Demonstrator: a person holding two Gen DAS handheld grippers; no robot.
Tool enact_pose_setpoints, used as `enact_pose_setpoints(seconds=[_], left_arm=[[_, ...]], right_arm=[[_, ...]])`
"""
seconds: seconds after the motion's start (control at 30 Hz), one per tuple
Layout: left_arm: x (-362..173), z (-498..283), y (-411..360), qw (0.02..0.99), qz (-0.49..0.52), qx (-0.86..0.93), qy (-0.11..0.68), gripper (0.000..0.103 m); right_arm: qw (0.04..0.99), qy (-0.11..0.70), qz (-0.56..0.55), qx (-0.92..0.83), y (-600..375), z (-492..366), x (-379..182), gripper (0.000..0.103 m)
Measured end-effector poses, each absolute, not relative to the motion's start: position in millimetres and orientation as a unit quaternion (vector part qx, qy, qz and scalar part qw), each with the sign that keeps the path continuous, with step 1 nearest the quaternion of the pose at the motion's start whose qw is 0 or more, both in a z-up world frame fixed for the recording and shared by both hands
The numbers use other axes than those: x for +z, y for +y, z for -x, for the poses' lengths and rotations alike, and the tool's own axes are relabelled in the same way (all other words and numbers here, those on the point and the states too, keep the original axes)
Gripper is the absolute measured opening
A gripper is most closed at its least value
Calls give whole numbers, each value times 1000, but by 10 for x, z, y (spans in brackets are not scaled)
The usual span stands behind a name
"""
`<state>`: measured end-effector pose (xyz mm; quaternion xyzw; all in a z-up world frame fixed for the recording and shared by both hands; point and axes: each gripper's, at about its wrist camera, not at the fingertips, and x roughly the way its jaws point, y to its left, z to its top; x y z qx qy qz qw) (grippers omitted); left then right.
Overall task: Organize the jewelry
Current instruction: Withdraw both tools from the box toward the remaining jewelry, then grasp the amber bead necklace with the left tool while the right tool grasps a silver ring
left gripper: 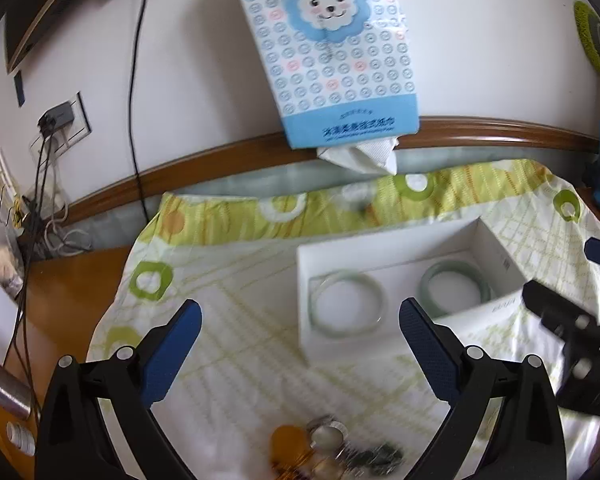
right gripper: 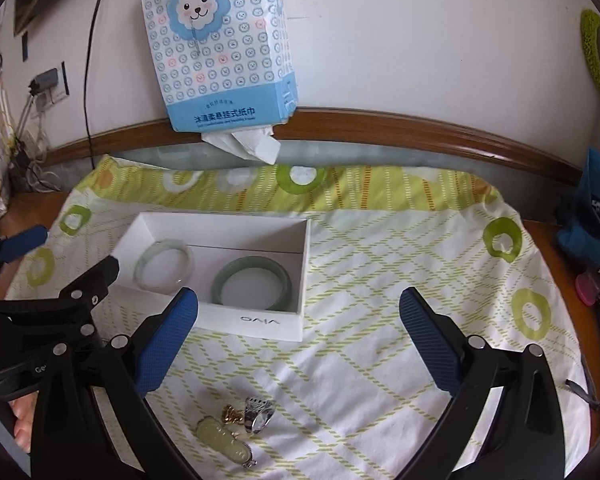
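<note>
Right wrist: pendant [right gripper: 227, 440] lengthwise near-to-far (diagonal), flat

Left black two-finger gripper with blue textured pads [left gripper: 300, 344]: jaws spread wide, nothing between them. Right black two-finger gripper with blue textured pads [right gripper: 299, 338]: jaws likewise spread wide, gap unoccupied. The two units sit side by side, close together. Bare fingers [right gripper: 22, 420] show behind the left unit's frame.
</note>
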<state>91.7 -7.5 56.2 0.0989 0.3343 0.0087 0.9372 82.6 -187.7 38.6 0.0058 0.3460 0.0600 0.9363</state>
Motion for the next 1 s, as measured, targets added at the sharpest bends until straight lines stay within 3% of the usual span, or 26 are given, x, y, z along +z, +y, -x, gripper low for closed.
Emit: enact_pose_setpoints(seconds=[0.57,1.0], left_arm=[[182,-567,517,915,-61,0,399,97],[51,-653,775,894,8,-27,448,97]], right_arm=[[892,434,-49,113,-2150,-557,-223,96],[891,433,-69,117,-2251,-596,-255,98]])
